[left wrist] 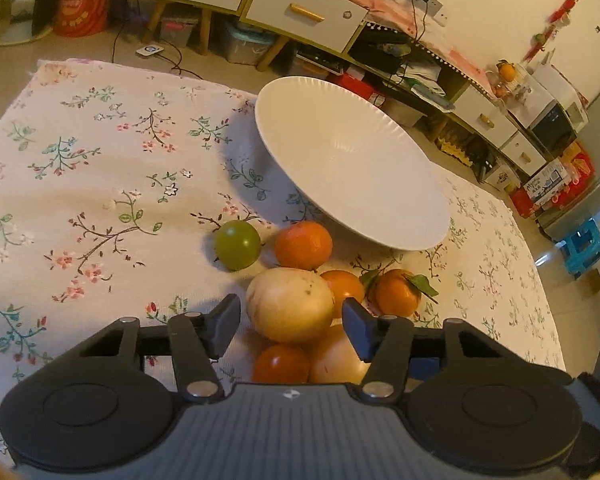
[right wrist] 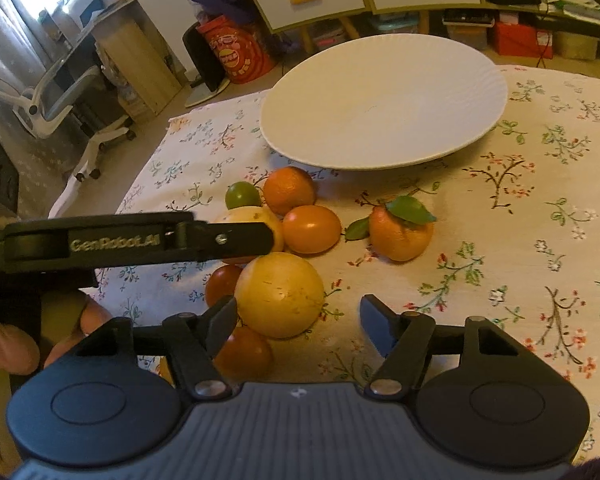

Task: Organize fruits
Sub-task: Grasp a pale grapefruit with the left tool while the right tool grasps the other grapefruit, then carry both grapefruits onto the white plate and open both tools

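A pile of fruit lies on the floral tablecloth before a large white plate (left wrist: 352,168), also in the right wrist view (right wrist: 384,100). My left gripper (left wrist: 291,322) is open with its fingers either side of a pale yellow fruit (left wrist: 290,304). Around it lie a green fruit (left wrist: 237,244), an orange (left wrist: 303,245), a leafy orange (left wrist: 396,292) and a red-orange fruit (left wrist: 281,364). My right gripper (right wrist: 298,320) is open around a second yellow fruit (right wrist: 280,294). The left gripper's arm (right wrist: 140,240) crosses the right view over the pile. The leafy orange (right wrist: 400,232) lies apart on the right.
The plate holds nothing. A sideboard with white drawers (left wrist: 300,12) stands beyond the table, with boxes under it. An office chair (right wrist: 60,96) stands at left and a blue stool (left wrist: 584,246) on the floor at right.
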Motion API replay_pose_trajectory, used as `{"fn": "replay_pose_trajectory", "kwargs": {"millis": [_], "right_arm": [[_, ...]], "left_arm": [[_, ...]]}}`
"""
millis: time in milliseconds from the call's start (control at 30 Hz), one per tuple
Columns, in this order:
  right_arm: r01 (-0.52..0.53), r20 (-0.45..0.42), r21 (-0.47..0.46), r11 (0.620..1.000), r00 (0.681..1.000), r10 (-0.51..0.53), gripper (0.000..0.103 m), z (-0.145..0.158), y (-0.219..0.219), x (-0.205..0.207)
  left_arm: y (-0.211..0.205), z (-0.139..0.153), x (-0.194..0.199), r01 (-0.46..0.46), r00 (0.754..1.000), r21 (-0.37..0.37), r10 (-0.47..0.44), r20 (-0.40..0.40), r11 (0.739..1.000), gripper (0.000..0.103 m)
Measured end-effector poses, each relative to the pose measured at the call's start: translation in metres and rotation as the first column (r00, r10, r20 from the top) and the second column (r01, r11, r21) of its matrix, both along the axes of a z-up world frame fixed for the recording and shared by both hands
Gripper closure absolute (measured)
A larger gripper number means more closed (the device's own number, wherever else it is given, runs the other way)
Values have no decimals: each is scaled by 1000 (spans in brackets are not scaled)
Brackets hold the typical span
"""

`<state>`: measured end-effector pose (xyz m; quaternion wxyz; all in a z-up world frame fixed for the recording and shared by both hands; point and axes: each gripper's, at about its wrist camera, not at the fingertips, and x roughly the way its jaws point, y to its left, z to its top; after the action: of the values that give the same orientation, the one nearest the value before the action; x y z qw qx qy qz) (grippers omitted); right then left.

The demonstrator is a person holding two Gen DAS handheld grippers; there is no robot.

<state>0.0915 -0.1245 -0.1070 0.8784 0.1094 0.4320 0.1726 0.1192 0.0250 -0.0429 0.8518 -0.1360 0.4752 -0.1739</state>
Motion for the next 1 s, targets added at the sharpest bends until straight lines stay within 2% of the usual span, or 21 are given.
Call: {"fn": "replay_pose_trajectory", "kwargs": {"millis": [100, 467, 567, 1000], "right_arm": [[-4, 3, 0, 1000, 1000, 4, 41, 0, 2, 1], [-6, 14, 21, 1000, 1000, 5, 48, -2, 2, 1], [-13, 15, 19, 1000, 1000, 13, 54, -3, 5, 3], [16, 23, 22, 1000, 1000, -17, 56, 4, -2, 0]], "left_arm": [[0, -2, 1, -8, 1000, -5, 8, -6, 1000, 69], [-2, -2, 0, -22, 1000, -4, 22, -3, 1000, 70], [-2, -2, 0, -25, 1000, -3, 25, -5, 1000, 70], [5, 4, -4, -56, 998, 1, 56, -11, 998, 70]]}}
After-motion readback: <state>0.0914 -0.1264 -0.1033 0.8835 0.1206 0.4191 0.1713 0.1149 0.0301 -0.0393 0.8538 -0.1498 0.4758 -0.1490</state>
